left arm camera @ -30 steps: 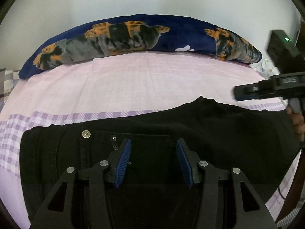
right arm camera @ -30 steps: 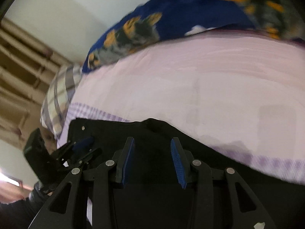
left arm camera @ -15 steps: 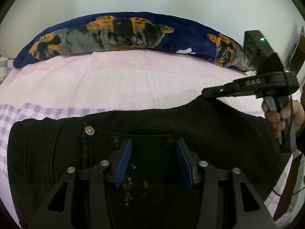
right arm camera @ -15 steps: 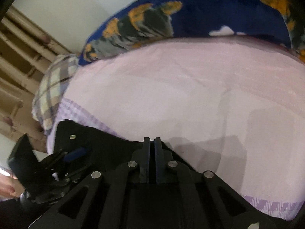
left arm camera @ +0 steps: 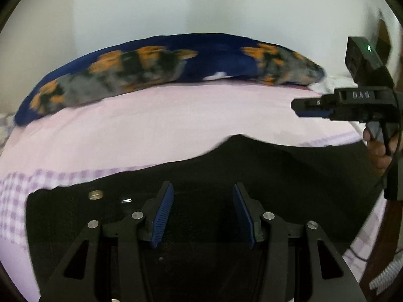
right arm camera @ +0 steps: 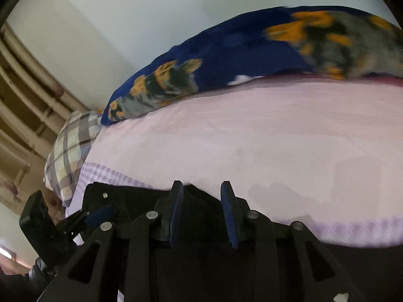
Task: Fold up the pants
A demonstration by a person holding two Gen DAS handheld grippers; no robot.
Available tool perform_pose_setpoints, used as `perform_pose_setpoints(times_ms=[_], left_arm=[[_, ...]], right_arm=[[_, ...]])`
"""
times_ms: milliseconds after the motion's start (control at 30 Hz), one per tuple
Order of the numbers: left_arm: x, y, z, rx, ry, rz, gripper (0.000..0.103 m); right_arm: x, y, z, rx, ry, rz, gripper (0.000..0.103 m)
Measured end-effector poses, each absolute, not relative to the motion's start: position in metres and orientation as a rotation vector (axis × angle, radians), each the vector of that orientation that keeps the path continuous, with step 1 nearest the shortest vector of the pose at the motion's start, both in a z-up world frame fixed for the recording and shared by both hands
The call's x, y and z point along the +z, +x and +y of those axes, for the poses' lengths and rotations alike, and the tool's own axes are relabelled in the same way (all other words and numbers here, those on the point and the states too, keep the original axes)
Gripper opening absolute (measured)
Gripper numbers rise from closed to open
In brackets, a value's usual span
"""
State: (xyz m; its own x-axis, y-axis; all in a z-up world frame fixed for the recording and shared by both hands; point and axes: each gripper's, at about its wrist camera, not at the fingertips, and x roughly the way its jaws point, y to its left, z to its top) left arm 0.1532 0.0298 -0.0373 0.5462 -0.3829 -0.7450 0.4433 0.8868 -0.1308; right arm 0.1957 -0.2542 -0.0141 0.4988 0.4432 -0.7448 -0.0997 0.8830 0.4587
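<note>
Black pants (left arm camera: 277,171) lie flat across the pink bed sheet (left arm camera: 163,125), with the waistband button (left arm camera: 95,194) at the left. My left gripper (left arm camera: 201,188) hovers open just over the waistband area, nothing between its blue pads. My right gripper (left arm camera: 296,105), held by a hand, hangs above the sheet past the pants' far edge. In the right wrist view the right gripper (right arm camera: 201,186) has its jaws opening with nothing between them; a peak of the pants (right arm camera: 131,196) lies below. The left gripper (right arm camera: 100,214) shows at lower left beside the button (right arm camera: 105,195).
A long dark blue cushion (left arm camera: 201,58) with orange and grey patches runs along the wall at the far side of the bed. A checked pillow (right arm camera: 73,148) sits at the bed's left end by a wooden frame (right arm camera: 25,115). A cable (left arm camera: 360,256) trails off the right edge.
The right gripper shut at the pants' raised far edge half a second ago, then lifted away and parted its jaws. The left gripper stayed open and rose slightly.
</note>
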Motion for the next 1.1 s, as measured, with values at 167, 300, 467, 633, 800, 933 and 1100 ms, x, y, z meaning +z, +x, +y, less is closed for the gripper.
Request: perform_pose_setpoints(times_ms=[167, 300, 467, 633, 800, 933, 1100], left_arm=[[-0.045, 0.146, -0.012, -0.6, 0.107, 0.903, 0.051], [-0.063, 0.149, -0.03, -0.606, 0.129, 0.973, 0.051], [-0.08, 0.154, -0.02, -0.542, 0.132, 1.018, 0.05], [-0.08, 0.148, -0.016, -0.518, 0.132, 1.017, 0.051], [-0.076, 0.138, -0.019, -0.536, 0.107, 1.044, 0.051], [-0.073, 0.119, -0.027, -0.573, 0.131, 1.045, 0.051], [-0.069, 0.096, -0.035, -0.623, 0.14, 1.054, 0.052]], right_arm=[[-0.036, 0.154, -0.29, 0.24, 0.408, 1.054, 0.03], [-0.06, 0.138, -0.314, 0.165, 0.442, 1.079, 0.03], [-0.075, 0.128, -0.353, 0.064, 0.481, 1.053, 0.025], [-0.068, 0.108, -0.383, -0.022, 0.529, 1.0, 0.029], [-0.05, 0.051, -0.419, -0.076, 0.652, 0.924, 0.029], [-0.041, -0.014, -0.456, -0.176, 0.762, 0.87, 0.034], [-0.053, -0.1, -0.5, -0.347, 0.909, 0.819, 0.034]])
